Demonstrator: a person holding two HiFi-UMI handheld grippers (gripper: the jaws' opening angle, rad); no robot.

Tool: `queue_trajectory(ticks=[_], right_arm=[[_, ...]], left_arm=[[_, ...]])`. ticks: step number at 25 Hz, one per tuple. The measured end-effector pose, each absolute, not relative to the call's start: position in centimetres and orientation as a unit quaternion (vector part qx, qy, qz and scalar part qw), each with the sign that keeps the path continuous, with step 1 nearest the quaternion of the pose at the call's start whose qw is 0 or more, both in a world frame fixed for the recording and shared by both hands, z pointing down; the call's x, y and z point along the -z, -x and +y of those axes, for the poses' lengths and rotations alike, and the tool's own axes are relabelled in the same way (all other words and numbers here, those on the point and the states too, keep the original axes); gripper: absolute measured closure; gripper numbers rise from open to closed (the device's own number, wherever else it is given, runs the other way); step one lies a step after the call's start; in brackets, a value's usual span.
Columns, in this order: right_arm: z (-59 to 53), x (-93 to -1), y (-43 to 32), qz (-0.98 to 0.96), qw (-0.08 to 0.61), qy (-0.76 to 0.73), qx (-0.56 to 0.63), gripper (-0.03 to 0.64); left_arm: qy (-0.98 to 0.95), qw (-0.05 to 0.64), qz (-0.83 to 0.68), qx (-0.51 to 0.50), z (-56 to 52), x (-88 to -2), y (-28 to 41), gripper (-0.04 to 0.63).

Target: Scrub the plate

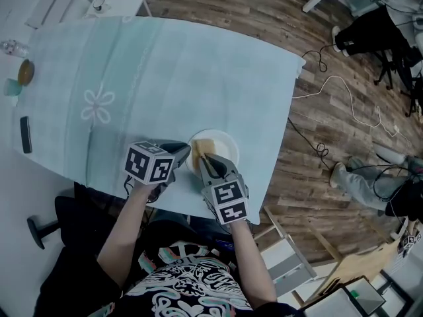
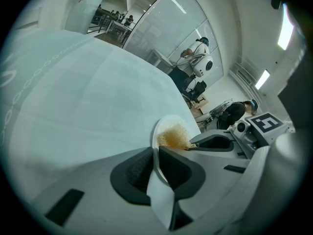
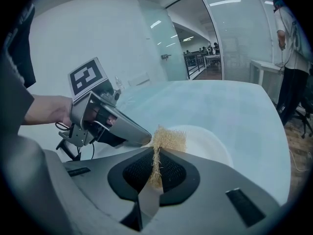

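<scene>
Scrubbing looks to be under way, as far as can be judged: a white plate (image 1: 225, 144) lies on the pale teal cloth-covered surface (image 1: 165, 65), at 6 o'clock of it, close to the edge nearest the person. A tan fibrous scrub pad (image 3: 169, 140) rests on the plate's face around its 10 o'clock part, touching it. The plate looks plain white, with no dirt or foam that can be made out, so how much has been cleaned cannot be told. Most of the face, from 12 round to 6 o'clock, is bare of the pad and probably remains to be gone over. The left gripper (image 1: 188, 150) reaches in from 9 o'clock, and its fingers (image 2: 131, 173) are clamped on the plate's rim, one on each face of it, steadying the plate. The right gripper (image 1: 206, 158) comes in from 6 o'clock, tilted down toward the plate. Its fingers (image 3: 136, 173) are pressed together on the near edge of the pad, which stands thin between them and fans out beyond the tips. The two sets of tips sit just beside each other. Both forearms are bare and stretch forward from the body, marker cubes facing up
</scene>
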State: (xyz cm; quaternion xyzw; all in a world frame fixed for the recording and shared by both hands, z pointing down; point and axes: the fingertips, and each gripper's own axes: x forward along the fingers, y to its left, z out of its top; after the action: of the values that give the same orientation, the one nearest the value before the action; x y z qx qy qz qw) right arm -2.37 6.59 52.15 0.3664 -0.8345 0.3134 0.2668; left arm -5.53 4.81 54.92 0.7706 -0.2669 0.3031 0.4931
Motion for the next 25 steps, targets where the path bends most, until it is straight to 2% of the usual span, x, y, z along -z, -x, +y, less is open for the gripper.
queue_trajectory(ticks=[25], right_arm=[[9.4, -52.0, -1.2, -0.821, 0.24, -0.385, -0.345, 0.591]], left_arm=[[-0.771, 0.492, -0.265, -0.306, 4.9, -54.9, 5.4, 0.548]])
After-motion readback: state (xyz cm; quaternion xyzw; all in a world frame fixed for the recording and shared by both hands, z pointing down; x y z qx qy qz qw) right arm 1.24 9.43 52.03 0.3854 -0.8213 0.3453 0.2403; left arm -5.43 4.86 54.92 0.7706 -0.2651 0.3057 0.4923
